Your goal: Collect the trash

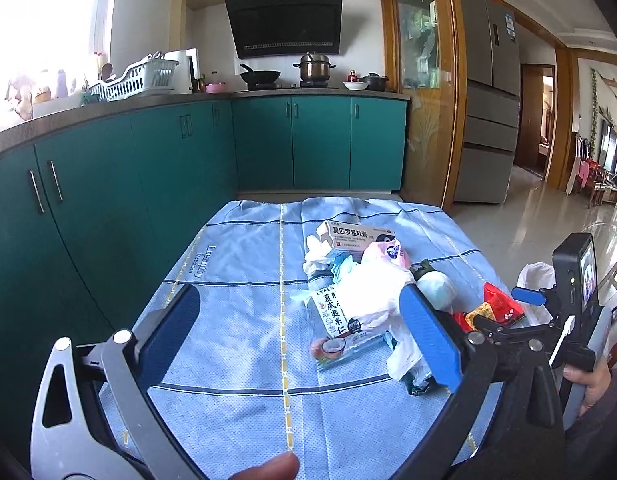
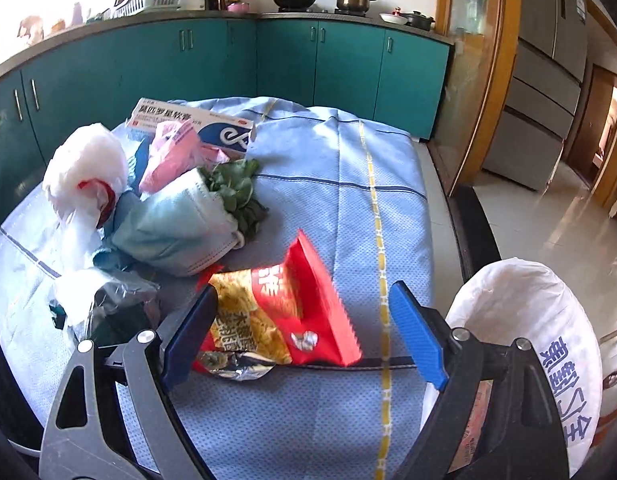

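A pile of trash lies on a table with a blue cloth (image 1: 236,280). It holds a medicine box (image 1: 358,234) (image 2: 196,122), a white plastic bag (image 1: 376,292) (image 2: 84,168), a nut packet (image 1: 334,326), a face mask (image 2: 180,228), green leaves (image 2: 236,188) and a red snack bag (image 2: 284,304) (image 1: 498,306). My left gripper (image 1: 304,332) is open above the cloth, its right finger beside the white bag. My right gripper (image 2: 304,332) is open around the red snack bag, which lies between its fingers, touching the left one.
A bin lined with a white bag (image 2: 528,320) stands off the table's right edge. Teal kitchen cabinets (image 1: 148,168) run along the left and far side. A fridge (image 1: 488,120) and tiled floor (image 1: 548,216) lie to the right.
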The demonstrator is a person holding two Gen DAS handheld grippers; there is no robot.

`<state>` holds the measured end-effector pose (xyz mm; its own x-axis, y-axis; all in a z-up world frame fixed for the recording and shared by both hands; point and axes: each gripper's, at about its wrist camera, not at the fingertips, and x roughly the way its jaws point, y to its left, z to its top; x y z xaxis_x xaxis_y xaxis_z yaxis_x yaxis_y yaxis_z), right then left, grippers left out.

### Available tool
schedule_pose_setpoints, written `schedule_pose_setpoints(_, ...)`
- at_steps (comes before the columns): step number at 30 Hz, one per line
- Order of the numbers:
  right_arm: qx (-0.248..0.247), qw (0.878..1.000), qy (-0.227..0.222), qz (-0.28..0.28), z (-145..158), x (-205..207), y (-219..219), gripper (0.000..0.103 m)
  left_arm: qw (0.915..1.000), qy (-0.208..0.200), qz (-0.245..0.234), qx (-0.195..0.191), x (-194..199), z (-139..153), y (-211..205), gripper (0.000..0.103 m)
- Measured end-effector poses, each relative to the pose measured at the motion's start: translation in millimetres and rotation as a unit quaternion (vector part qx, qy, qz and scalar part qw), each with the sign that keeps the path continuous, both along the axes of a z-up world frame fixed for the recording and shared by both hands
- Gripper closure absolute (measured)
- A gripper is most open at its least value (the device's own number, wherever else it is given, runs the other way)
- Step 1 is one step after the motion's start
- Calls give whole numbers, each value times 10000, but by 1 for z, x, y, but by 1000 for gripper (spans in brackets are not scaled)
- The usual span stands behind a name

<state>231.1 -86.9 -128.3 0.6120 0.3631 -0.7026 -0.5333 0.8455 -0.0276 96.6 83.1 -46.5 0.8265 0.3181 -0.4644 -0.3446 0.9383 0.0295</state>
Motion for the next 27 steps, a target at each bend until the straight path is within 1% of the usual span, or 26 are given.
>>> schedule_pose_setpoints(1, -2, 10000, -2, 32, 1, -1, 0, 25, 10000, 14, -10, -18, 0, -1, -1, 3)
schedule_pose_setpoints(3, -44, 9999, 15, 113, 0, -4, 2, 44, 10000, 50, -24, -51, 2, -2, -3, 3)
schedule_pose_setpoints(4, -62, 9999, 29, 130, -1, -4, 2, 49, 9999, 63, -49, -62, 2, -3, -4, 3)
schedule_pose_setpoints(5, -88, 9998, 55, 167, -2, -5, 2, 59, 9999, 75, -78, -55, 3, -4, -6, 3)
schedule_pose_setpoints(6, -103, 9998, 65, 185, -3, -6, 3, 65, 9999, 86, -89, -34, 3, -4, -8, 3)
schedule_pose_setpoints(7, -107, 9997, 51, 190, -2, -7, 2, 68, 9999, 99, -107, -11, 4, -5, -10, 3)
schedule_pose_setpoints(9, -53, 9998, 45, 212, 1, -8, -1, 79, 9998, 112, -135, 0, 4, -6, -13, 3)
schedule_pose_setpoints(14, 103, 9997, -63, 204, 9, -12, -8, 83, 9997, 160, -158, -5, 5, -7, -14, 3)
schedule_pose_setpoints(18, 176, 9996, -174, 133, 15, -12, -11, 83, 9995, 251, -166, -61, 8, -12, -13, 3)
schedule_pose_setpoints(27, 194, 9995, -217, 83, 17, -11, -15, 83, 9988, 406, -268, -41, 14, -20, -20, 3)
